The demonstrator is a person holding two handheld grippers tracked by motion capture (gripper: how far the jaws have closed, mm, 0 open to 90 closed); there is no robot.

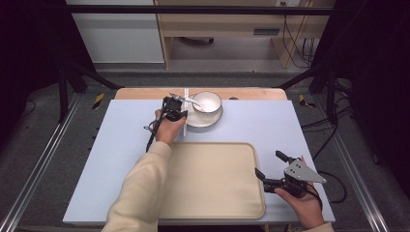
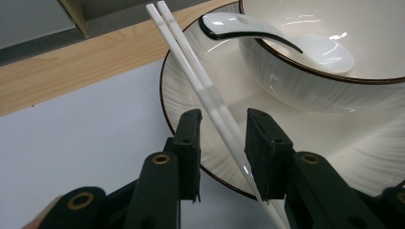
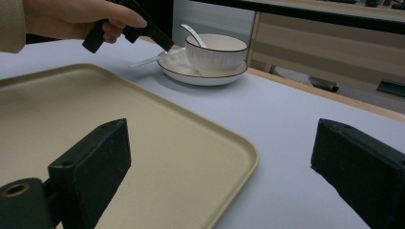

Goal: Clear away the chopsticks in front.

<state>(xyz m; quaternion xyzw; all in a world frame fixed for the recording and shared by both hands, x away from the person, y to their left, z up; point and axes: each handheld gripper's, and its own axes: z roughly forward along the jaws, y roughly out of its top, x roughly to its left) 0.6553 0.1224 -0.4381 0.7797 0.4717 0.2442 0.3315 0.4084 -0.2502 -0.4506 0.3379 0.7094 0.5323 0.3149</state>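
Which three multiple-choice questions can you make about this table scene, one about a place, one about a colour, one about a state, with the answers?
1. Where does the spoon lie?
A. in the bowl
B. on the tray
C. on the bare table

2. What colour is the tray?
A. blue
B. beige
C. black

3. How do the jaws of the left gripper stand?
A. shut tight on the bowl's rim
B. open, on either side of the chopsticks
C. open over the tray

Answers: 1 A, its scoop rests inside the bowl on the plate. 2 B, the high view shows it pale beige. 3 B, the chopsticks run between the two jaws with gaps.
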